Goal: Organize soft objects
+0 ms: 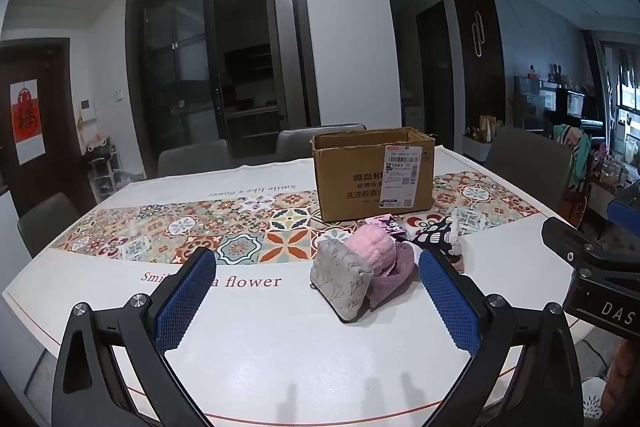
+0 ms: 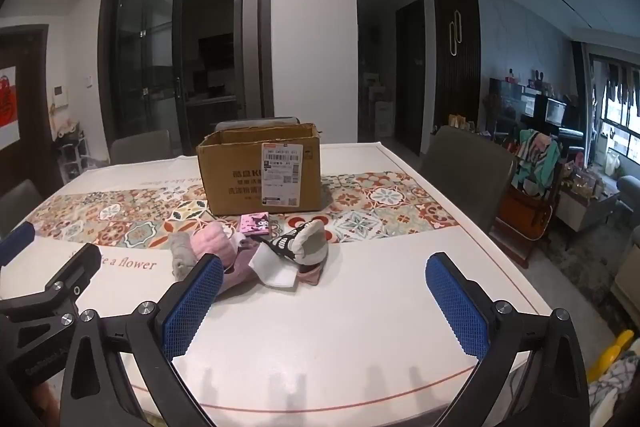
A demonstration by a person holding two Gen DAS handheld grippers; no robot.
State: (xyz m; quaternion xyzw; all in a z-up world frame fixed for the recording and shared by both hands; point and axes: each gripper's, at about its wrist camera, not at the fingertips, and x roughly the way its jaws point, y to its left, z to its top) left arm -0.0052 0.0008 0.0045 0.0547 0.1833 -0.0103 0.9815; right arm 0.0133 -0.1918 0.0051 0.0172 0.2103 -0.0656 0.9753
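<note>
The worktop (image 1: 256, 339) is a white-covered dining table with a band of coloured tile pattern across its middle and "Smile like a flower" printed along the near side. Grey padded chairs (image 2: 466, 167) stand around it, with dark glass sliding doors (image 1: 216, 67) behind and cluttered shelves by a window at the right.

An open brown cardboard box (image 1: 352, 179) with a white shipping label stands on the tile band towards the far edge. Just in front of it lies a heap of soft things: a grey leaf-print pouch (image 1: 340, 281), a fluffy pink knitted piece (image 1: 372, 247), mauve fleece (image 1: 394, 277), a black-and-white patterned sock (image 2: 288, 245), folded white cloth (image 2: 276, 269), and a small pink cartoon card (image 2: 255, 224).

The left gripper (image 1: 318, 297) and right gripper (image 2: 324, 299) hover over the near edge, jaws spread wide, holding nothing.
</note>
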